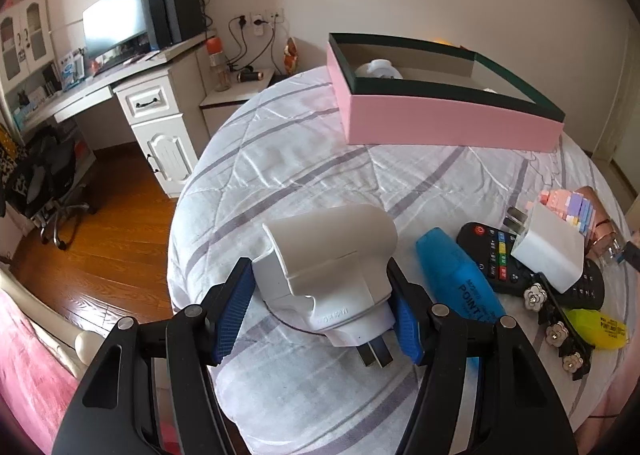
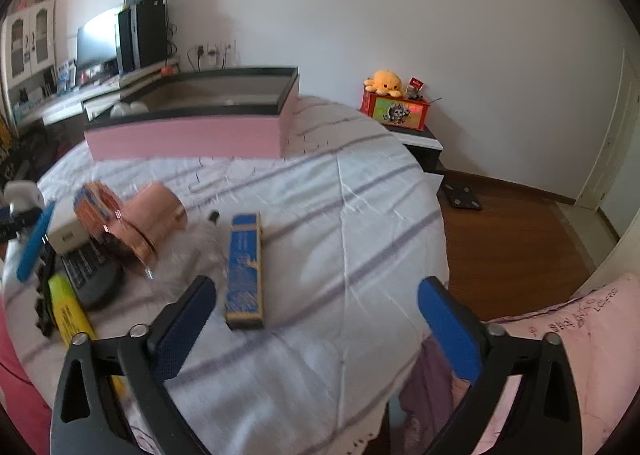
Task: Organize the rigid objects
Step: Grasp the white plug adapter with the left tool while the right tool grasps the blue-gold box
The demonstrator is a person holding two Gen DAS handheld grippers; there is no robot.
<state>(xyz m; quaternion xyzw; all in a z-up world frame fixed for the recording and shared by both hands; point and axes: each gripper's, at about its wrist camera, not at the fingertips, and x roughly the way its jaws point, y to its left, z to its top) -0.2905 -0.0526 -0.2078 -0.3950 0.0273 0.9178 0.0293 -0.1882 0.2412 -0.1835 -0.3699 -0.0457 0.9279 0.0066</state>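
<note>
Left wrist view: the left gripper (image 1: 324, 307) has its blue fingers (image 1: 236, 315) pinching a white plug adapter (image 1: 332, 271) from both sides, prongs pointing back toward the camera, above the bed (image 1: 280, 159).
Box: a pink box (image 1: 440, 119) with a dark rim sits open further along the bed, a white item inside.
Pile to the right: blue highlighter (image 1: 456, 275), black remote (image 1: 496, 255) with a white charger (image 1: 548, 251) lying on it, yellow highlighter (image 1: 600, 327), a black flowered clip (image 1: 556, 331).
Right wrist view: the right gripper (image 2: 316, 319) has its fingers spread wide with nothing between them, above the bed's edge.
Near its left finger: a blue and gold slim box (image 2: 245, 267) lies flat on the quilt.
Behind: peach cup (image 2: 154, 219) on its side.
</note>
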